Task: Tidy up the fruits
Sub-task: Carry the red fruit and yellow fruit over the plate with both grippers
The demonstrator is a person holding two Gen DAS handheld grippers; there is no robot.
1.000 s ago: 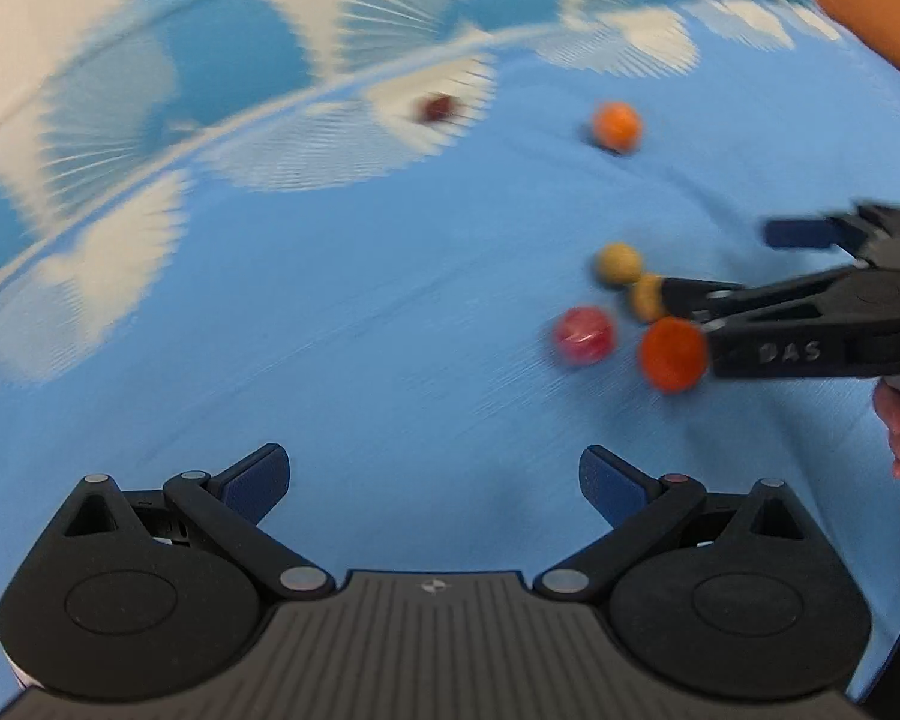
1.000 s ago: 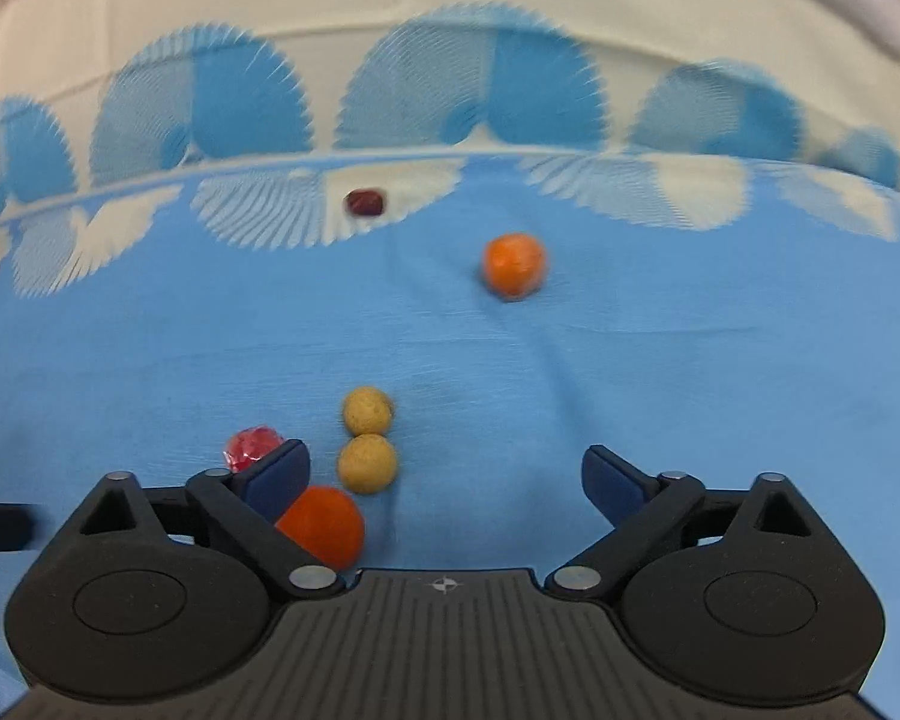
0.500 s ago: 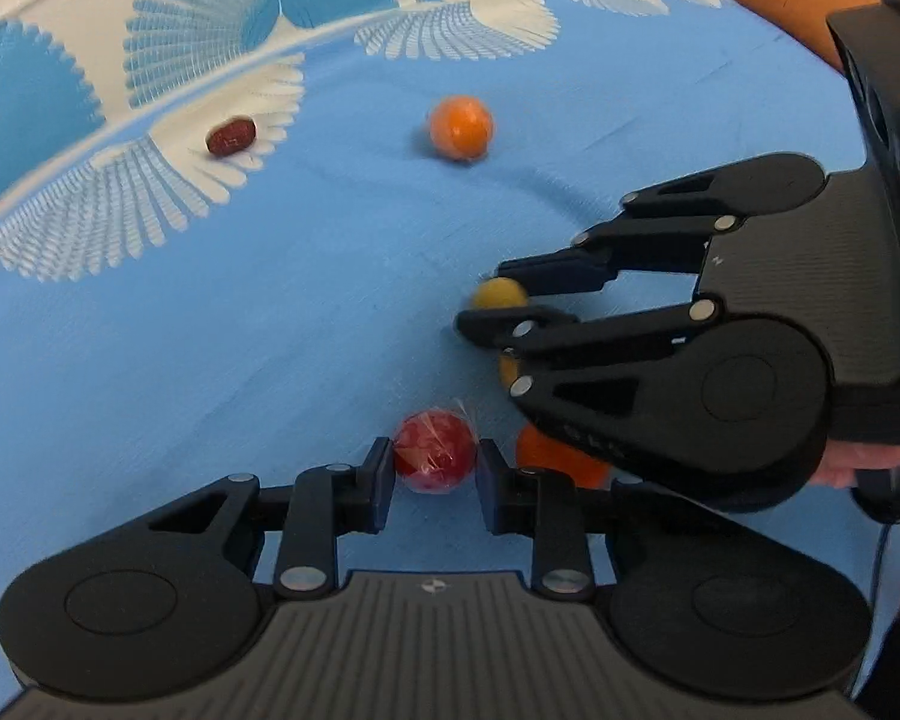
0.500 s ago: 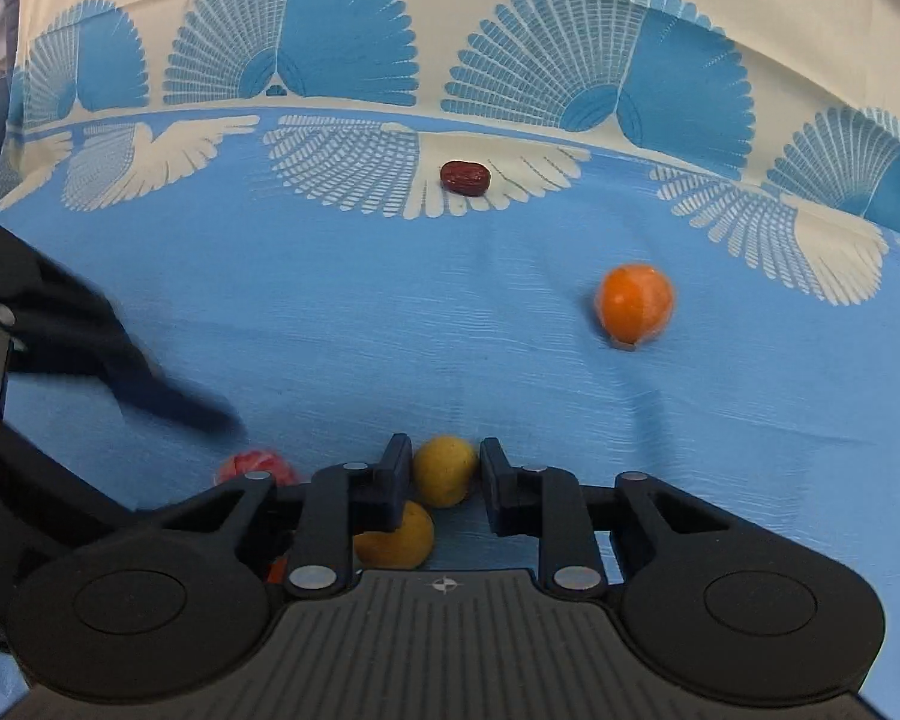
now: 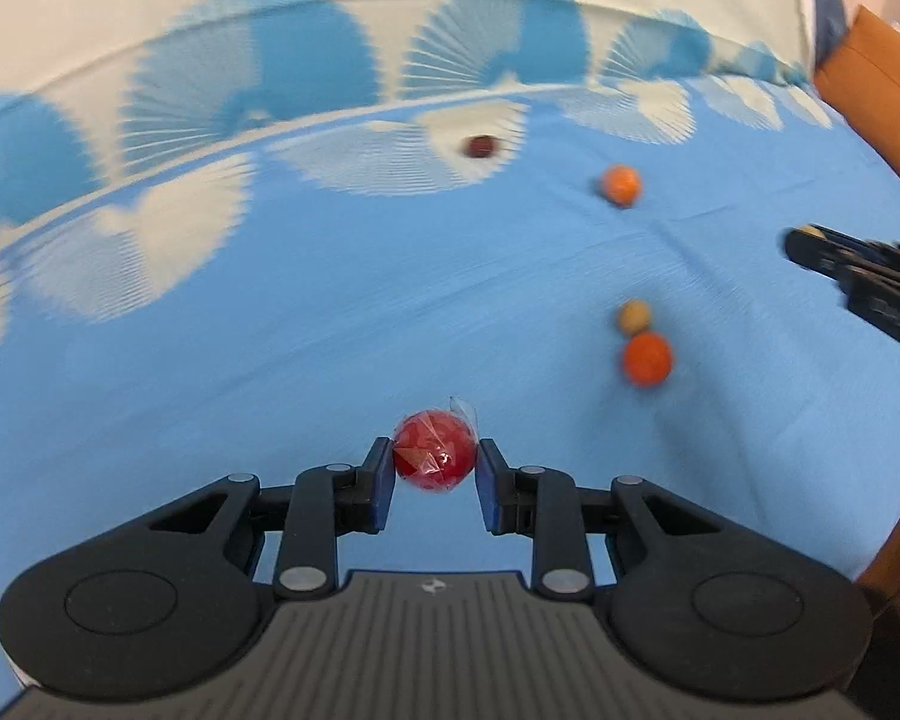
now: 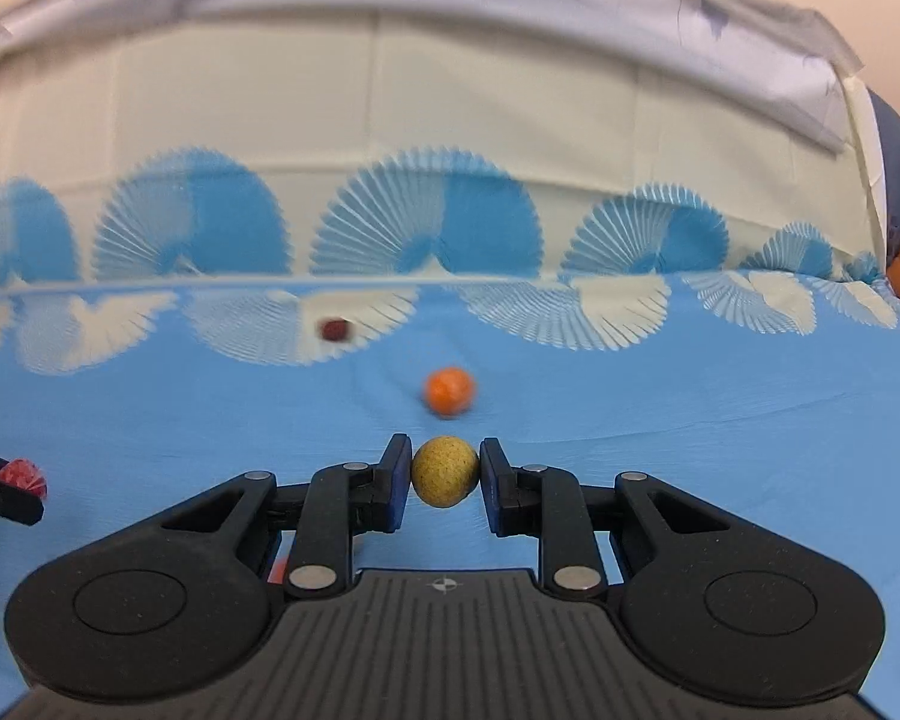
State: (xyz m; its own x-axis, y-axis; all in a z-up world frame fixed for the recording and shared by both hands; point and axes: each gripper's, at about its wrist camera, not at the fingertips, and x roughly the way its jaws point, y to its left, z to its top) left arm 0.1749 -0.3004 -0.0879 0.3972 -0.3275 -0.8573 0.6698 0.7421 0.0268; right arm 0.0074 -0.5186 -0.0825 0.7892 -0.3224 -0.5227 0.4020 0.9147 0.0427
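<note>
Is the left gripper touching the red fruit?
Touching. The left wrist view shows the left gripper with both blue pads pressed against the sides of the wrapped red fruit, no gap either side.

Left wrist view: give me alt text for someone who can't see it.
The left gripper holds a red wrapped fruit above a blue tablecloth. Two orange fruits, a yellowish one and a dark one lie beyond.
</note>
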